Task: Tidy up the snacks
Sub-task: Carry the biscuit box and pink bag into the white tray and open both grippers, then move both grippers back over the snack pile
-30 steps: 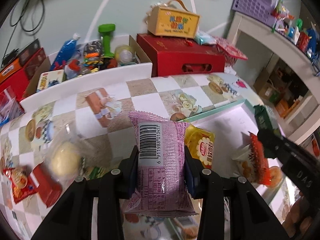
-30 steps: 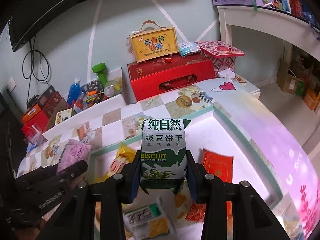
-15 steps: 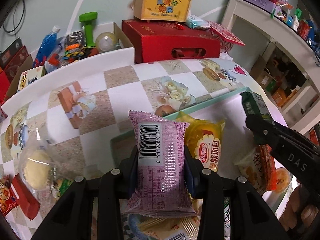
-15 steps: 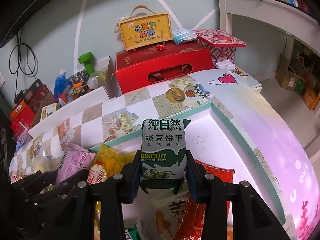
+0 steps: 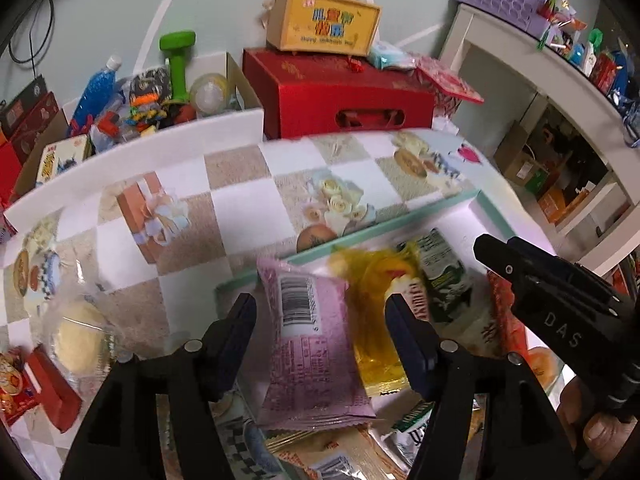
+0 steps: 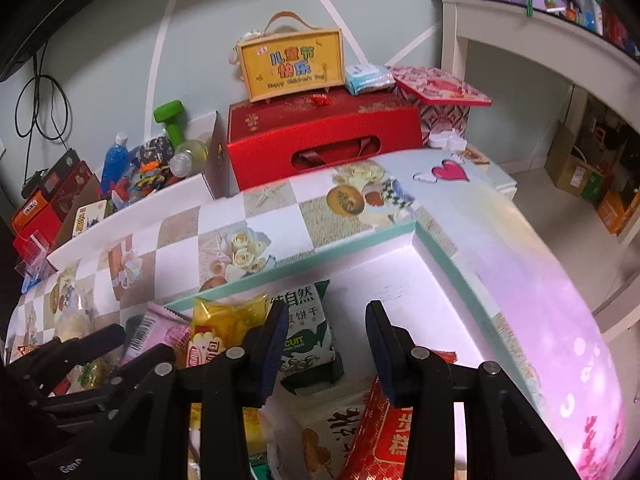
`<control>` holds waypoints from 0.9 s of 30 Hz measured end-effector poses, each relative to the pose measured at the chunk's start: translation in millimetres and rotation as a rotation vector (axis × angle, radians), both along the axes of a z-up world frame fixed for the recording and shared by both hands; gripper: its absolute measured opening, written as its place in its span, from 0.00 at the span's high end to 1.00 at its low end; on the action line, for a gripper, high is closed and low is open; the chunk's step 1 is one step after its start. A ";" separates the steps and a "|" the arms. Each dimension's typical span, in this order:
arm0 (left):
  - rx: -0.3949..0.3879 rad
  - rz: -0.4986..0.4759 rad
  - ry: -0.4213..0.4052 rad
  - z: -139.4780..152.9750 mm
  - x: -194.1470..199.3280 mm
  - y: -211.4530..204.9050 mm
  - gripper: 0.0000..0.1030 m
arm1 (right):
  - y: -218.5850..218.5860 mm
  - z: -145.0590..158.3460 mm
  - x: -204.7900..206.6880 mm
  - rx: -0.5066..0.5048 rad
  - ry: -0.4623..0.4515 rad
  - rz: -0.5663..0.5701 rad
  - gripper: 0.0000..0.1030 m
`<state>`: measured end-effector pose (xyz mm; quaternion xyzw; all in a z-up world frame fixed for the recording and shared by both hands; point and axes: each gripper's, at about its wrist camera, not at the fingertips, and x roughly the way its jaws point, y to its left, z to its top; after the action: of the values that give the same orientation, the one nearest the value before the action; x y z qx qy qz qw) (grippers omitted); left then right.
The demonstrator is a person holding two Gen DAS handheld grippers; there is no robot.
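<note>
Inside the white box (image 6: pixel 404 280), both grippers had let go since half a second before: left gripper (image 5: pixel 320 312) fingers spread wide around one pink packet (image 5: pixel 310 340), right gripper (image 6: pixel 326 320) fingers wide, one green biscuit pack (image 6: pixel 310 336) at 10 o'clock beside one yellow bag (image 6: pixel 224 320).

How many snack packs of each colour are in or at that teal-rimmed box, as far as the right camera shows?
pink pack: 1
yellow pack: 1
green-and-white pack: 1
cream pack: 1
red pack: 1
Total: 5 clearly seen; more may lie hidden.
</note>
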<state>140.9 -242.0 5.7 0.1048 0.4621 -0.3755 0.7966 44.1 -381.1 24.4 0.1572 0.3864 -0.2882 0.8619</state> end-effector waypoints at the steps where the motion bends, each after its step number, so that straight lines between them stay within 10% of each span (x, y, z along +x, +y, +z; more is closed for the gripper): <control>1: -0.003 0.000 -0.003 2.8 -0.2 0.6 0.34 | 0.7 2.9 0.1 -0.004 -0.001 0.001 0.58; 6: -0.024 0.019 -0.009 15.8 0.5 8.6 0.33 | 6.0 12.4 -0.2 -0.014 -0.001 0.001 0.58; 10: -0.007 0.069 -0.019 15.4 4.8 18.0 0.13 | 7.4 10.0 -1.7 -0.012 0.016 -0.008 0.56; 18: 0.009 0.222 -0.070 5.1 15.7 43.1 0.00 | 11.5 -1.8 -8.1 -0.043 0.047 -0.038 0.01; 27: -0.034 0.226 -0.071 1.3 16.5 51.3 0.00 | 13.2 -7.6 -14.5 -0.041 0.014 -0.066 0.00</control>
<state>157.4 -190.7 6.9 0.0518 0.4362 -0.2869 0.8513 29.7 -368.0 16.7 0.1502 0.3811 -0.3256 0.8522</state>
